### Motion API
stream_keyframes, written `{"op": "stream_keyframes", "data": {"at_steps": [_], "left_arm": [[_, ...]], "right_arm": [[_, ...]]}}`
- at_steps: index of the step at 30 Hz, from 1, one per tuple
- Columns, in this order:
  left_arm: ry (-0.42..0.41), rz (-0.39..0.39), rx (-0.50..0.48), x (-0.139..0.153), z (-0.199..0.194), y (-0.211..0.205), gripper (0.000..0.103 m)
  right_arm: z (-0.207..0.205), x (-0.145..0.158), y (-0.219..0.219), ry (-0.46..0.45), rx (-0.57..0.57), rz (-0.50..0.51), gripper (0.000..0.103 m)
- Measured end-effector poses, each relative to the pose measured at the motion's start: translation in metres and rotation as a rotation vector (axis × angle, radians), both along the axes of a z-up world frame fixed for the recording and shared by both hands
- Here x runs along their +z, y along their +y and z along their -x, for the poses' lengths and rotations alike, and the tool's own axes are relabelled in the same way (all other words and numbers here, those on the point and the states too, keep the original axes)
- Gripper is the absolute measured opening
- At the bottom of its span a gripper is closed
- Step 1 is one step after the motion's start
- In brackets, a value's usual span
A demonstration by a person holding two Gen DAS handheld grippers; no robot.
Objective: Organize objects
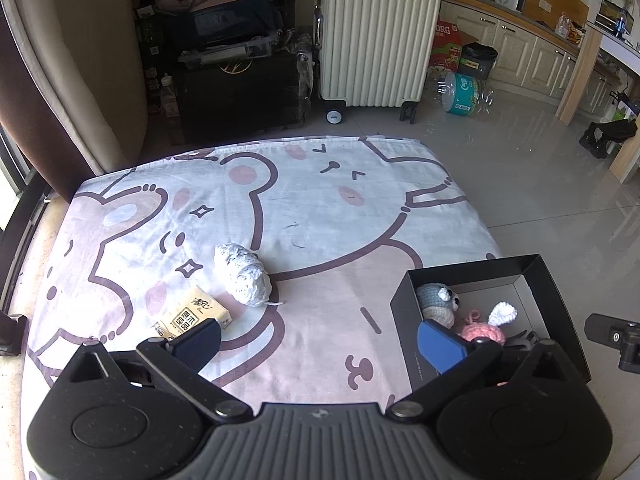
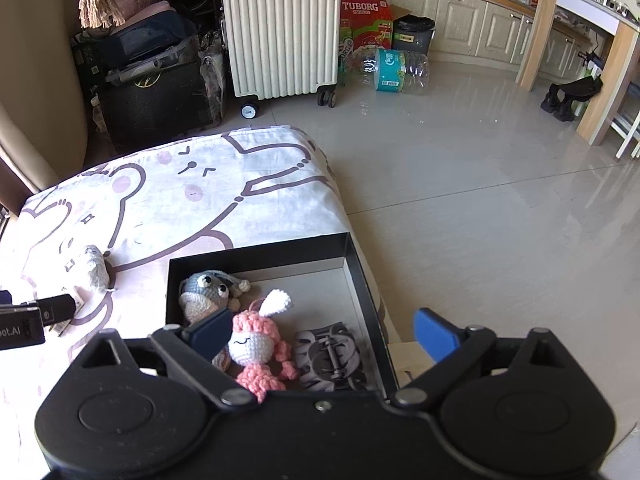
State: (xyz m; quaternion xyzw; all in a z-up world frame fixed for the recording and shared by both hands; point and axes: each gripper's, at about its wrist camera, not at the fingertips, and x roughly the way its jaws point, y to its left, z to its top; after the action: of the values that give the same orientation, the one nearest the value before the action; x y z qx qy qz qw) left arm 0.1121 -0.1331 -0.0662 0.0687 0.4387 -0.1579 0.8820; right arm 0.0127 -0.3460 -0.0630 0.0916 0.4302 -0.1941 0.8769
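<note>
My left gripper [image 1: 320, 342] is open over the cartoon-print blanket [image 1: 320, 208], nothing between its fingers. A yellow tissue pack [image 1: 196, 312] lies just beyond its left finger. A white yarn ball [image 1: 242, 274] rests further out. The black box [image 1: 472, 266] at the right holds a grey crochet toy [image 1: 436, 300] and a pink crochet doll [image 1: 482, 330]. My right gripper [image 2: 323, 334] is open above the near part of that black box [image 2: 260, 252]. Under it lie the grey toy [image 2: 206, 290], the pink doll [image 2: 256, 344] and a grey striped item [image 2: 330, 354]. The yarn ball [image 2: 95, 268] sits left of the box.
The blanket's right edge [image 2: 336, 200] drops to a glossy tiled floor [image 2: 480, 180]. Beyond the far edge stand a cream suitcase [image 1: 376, 32] and a black case [image 1: 236, 92] with piled bags. A large water bottle [image 2: 392, 70] lies on the floor. A wooden table leg [image 2: 608, 92] stands at the right.
</note>
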Motion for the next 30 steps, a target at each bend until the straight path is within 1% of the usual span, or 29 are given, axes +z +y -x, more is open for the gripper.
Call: {"op": "stream_keyframes", "data": {"at_steps": [3, 13, 30], "left_arm": [[0.009, 0.010, -0.006, -0.0001, 0.0001, 0.0006, 0.103], [-0.001, 0.000, -0.033, -0.0009, 0.0020, -0.0021, 0.103], [0.004, -0.008, -0.030, -0.0021, 0.0008, -0.0019, 0.103]], "right_arm": [[0.0005, -0.0008, 0.0002, 0.009, 0.001, 0.020, 0.103], [0.0023, -0.0034, -0.0041, -0.007, -0.020, 0.019, 0.103], [0.0021, -0.0063, -0.0059, 0.001, -0.024, 0.007, 0.103]]}}
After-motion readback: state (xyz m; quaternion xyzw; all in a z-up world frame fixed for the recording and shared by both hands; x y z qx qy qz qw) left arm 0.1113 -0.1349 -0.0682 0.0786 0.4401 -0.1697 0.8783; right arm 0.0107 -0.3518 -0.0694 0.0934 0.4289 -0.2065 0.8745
